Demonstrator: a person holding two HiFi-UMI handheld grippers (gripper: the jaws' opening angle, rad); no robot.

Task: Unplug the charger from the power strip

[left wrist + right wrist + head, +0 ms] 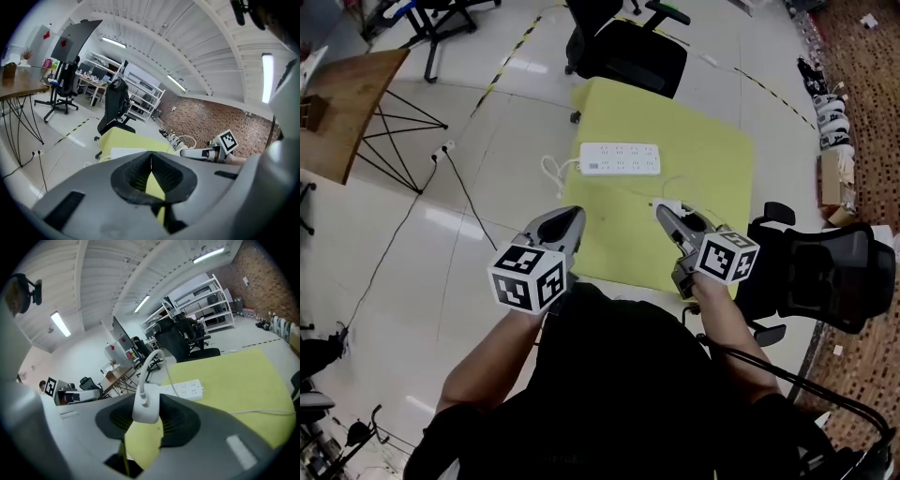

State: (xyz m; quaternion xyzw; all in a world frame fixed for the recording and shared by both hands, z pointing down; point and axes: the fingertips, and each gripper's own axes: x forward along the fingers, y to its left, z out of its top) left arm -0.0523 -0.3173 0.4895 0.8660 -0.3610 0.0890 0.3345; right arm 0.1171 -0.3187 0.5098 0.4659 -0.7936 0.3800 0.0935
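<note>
Head view: looks down on yellow bench [712,159] w/ white power strip [620,158] lying flat near middle, coiled cord [553,173] off its left end. Over near part of bench, right gripper [666,214], jaws clamped on white charger [669,204]. Charger unplugged, held above bench, apart from power strip on the near side. Beside it at bench's left edge, left gripper [566,223], jaws shut, empty.

Right gripper view: same grip. Charger [146,401] pinched upright btwn the jaws, white cable [151,363] looping up from its top. Power strip [185,389] beyond, sockets facing up.

Left gripper view: jaws pressed together along a thin seam, nothing btwn. Right gripper [199,153] ahead, to the right.

Black office chairs [628,52] at far side & right of bench.
</note>
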